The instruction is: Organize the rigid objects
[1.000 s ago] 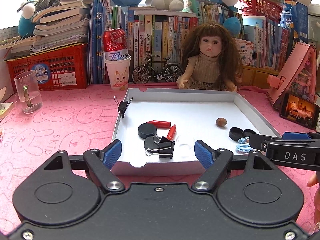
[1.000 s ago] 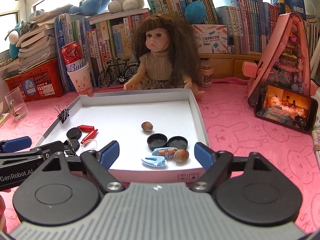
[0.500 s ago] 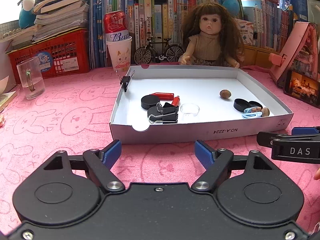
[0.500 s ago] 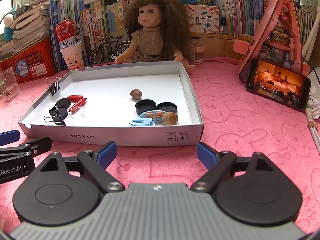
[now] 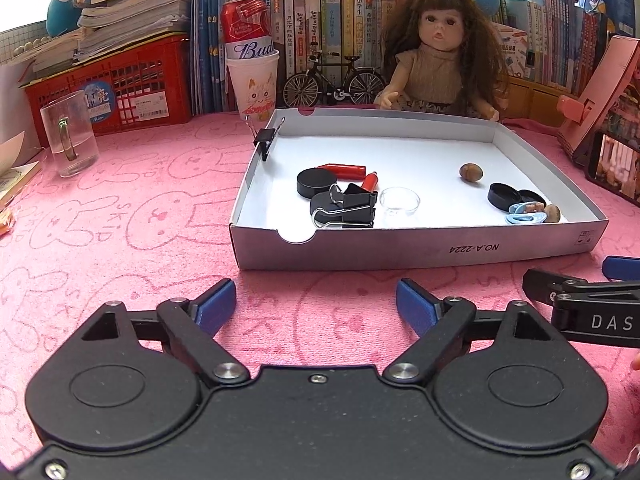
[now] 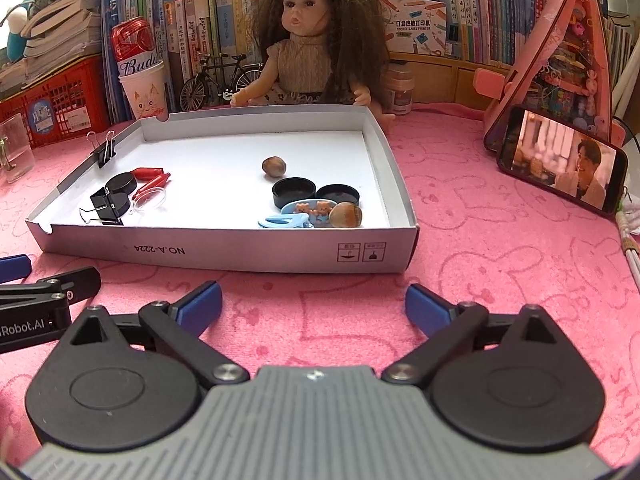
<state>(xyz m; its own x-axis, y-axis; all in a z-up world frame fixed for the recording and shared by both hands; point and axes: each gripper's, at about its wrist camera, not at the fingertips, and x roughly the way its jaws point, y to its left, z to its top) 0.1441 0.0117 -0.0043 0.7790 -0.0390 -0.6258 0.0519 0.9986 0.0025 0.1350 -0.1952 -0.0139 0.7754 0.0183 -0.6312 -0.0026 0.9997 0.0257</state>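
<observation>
Left wrist view: the left gripper is held empty, jaws wide apart, short of the white tray, where the binder clips and other small items are gathered.

Right wrist view: the right gripper is likewise spread and empty before the tray. Sorting appears finished or paused; any further pick would call for reaching in over the near wall.

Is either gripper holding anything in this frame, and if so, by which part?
Nothing is held. The left gripper and right gripper are both open and empty, in front of the white box.

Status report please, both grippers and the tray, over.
Left gripper open, empty. Right gripper open, empty. White tray ahead of both, small items inside. Nothing between.
</observation>
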